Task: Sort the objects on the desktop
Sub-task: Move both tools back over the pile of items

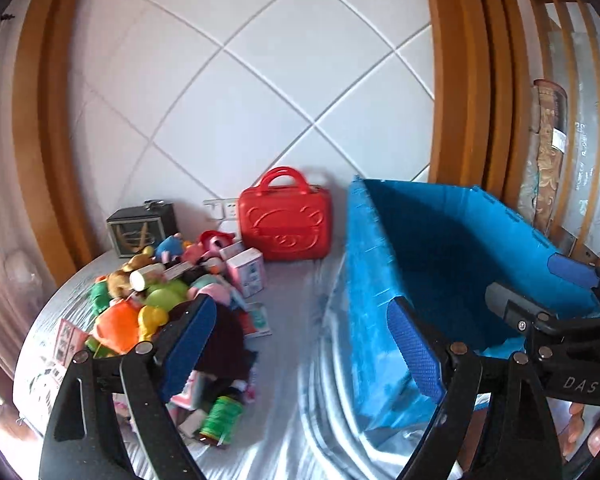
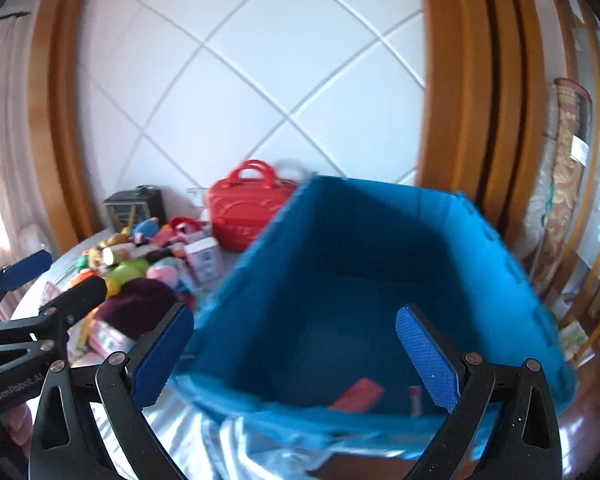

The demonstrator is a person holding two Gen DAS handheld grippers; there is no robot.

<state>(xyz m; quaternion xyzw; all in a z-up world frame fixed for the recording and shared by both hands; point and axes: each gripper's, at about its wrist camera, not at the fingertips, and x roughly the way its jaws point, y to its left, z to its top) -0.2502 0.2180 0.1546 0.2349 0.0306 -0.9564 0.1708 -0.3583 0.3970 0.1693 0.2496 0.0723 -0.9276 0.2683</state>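
Both tools are empty and between picks, so the step in hand looks like the return from the bin to the pile for another object.

The right hand-held gripper point(image 2: 294, 354) hangs over the open blue corrugated-plastic bin point(image 2: 380, 280) with its blue-padded fingers spread wide and nothing between them. In the bottom of the bin, near its front wall, lie a flat red packet point(image 2: 356, 394) and a small pinkish item too blurred to name.

The left hand-held gripper point(image 1: 302, 350) is also spread and holds nothing. One finger sits over the heap of mixed toys and small cartons point(image 1: 172, 288), the other over the bin's near left corner.

That heap lies on the left part of the bench, which is draped in a shiny grey sheet point(image 1: 292, 380). A red moulded plastic carry-case with a bear face point(image 1: 284, 224) stands at the back edge beside the bin, and a dark box-shaped clock point(image 1: 140, 226) sits in the back left corner.

The next move probably calls for swinging one gripper left and down onto a single piece at the heap's rim, such as the green cylindrical bottle point(image 1: 222, 418) at the near edge.
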